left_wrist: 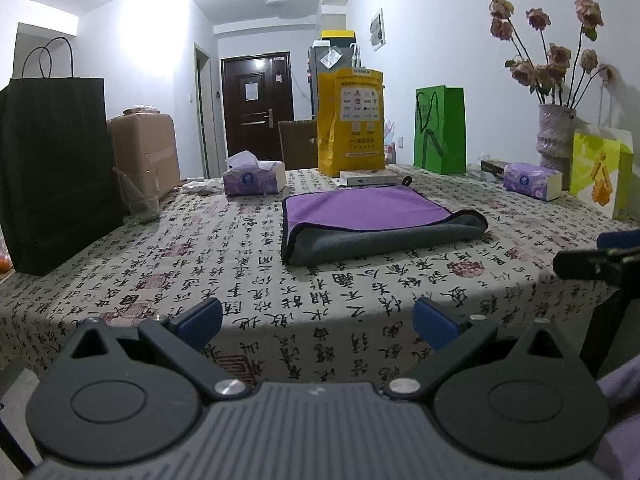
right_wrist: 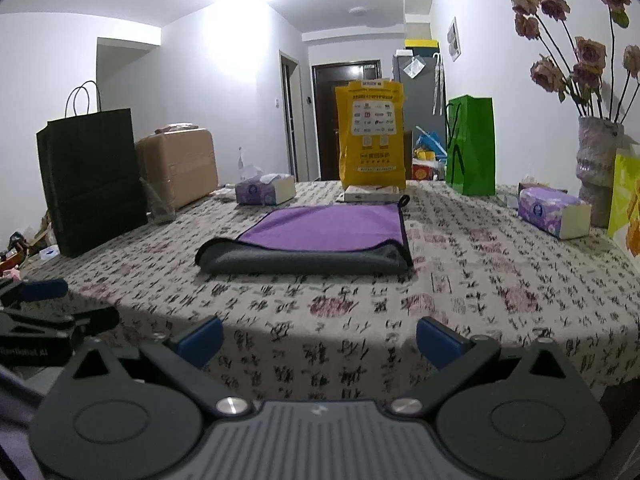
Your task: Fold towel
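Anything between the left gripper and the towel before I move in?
Nothing: in the left wrist view only bare printed tablecloth lies between the open left gripper and the towel.

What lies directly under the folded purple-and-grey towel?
The towel rests on the calligraphy-print tablecloth, its grey layer beneath the purple one. Whatever lies under the towel's middle or inside its fold is covered.

Towel (left_wrist: 372, 220) folded at bench (left_wrist: 240, 280) centre. Behind towel: flat box (left_wrist: 370, 177), then tall bag (left_wrist: 352, 120). Far left: paper bag (left_wrist: 56, 168), tissue pack (left_wrist: 254, 178). Far right: gift bag (left_wrist: 440, 130), second tissue pack (left_wrist: 532, 180), vase (left_wrist: 556, 140). Both tongs before near bench edge, apart from towel.
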Available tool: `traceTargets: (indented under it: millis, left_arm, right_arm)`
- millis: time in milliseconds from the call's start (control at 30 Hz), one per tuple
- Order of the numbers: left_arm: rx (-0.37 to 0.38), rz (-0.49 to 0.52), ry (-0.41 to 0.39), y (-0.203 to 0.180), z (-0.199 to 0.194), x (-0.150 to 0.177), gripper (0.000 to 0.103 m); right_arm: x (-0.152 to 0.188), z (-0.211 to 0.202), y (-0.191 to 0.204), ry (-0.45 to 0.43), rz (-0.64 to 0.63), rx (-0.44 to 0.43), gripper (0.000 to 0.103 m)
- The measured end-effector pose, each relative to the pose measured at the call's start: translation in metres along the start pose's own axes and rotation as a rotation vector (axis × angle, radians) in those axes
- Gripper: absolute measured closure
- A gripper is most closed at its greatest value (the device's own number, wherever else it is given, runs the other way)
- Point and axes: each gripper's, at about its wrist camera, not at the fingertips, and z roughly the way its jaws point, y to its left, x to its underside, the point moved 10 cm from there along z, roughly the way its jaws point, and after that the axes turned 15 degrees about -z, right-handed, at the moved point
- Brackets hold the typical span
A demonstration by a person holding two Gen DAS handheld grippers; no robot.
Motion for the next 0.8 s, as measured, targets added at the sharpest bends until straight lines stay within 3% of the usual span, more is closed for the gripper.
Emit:
traceTargets:
  millis: [567, 800]
  left_arm:
    - [-0.001, -0.019, 0.078, 0.003, 0.090, -0.023, 0.001]
    - [-0.006, -0.044, 0.119, 0.008, 0.144, -0.037, 0.027]
  right_arm:
    - [-0.022, 0.075, -0.055, 0.008, -0.016, 0.070, 0.000]
    - [-0.031, 0.123, -0.074, 0.000, -0.006, 0.018, 0.000]
